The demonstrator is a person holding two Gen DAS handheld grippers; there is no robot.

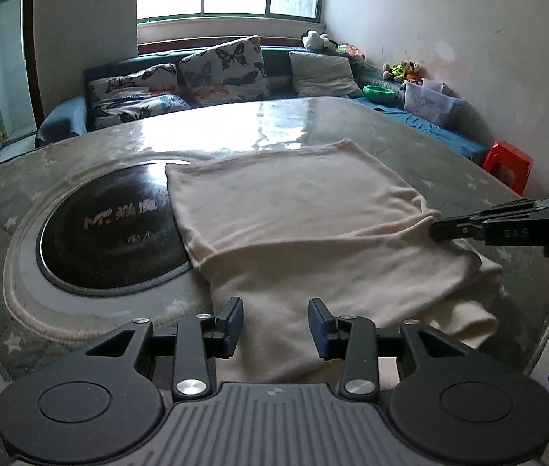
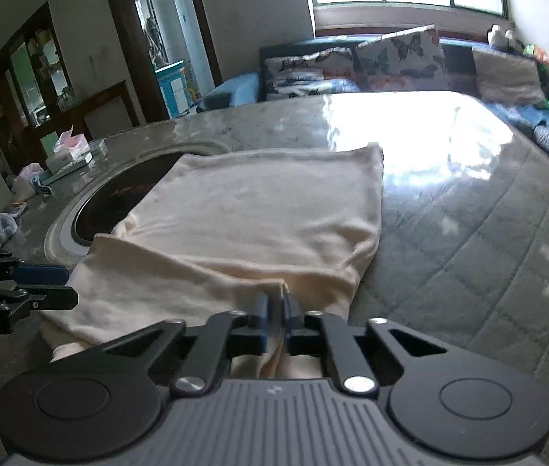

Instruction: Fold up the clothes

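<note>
A cream garment (image 1: 305, 229) lies partly folded on the table, its far half doubled back over the near half; it also shows in the right wrist view (image 2: 258, 217). My left gripper (image 1: 276, 324) is open and empty, just above the garment's near edge. My right gripper (image 2: 277, 312) is shut on a bunched fold of the garment at its near right corner. In the left wrist view the right gripper (image 1: 439, 229) comes in from the right and meets the cloth's edge. In the right wrist view the left gripper (image 2: 57, 285) shows at the left.
The table (image 1: 313, 124) has a quilted, glossy cover and a round black cooktop (image 1: 111, 229) set in it, partly under the garment. A sofa with butterfly cushions (image 1: 220, 66) stands behind. A red stool (image 1: 507, 163) is at the right.
</note>
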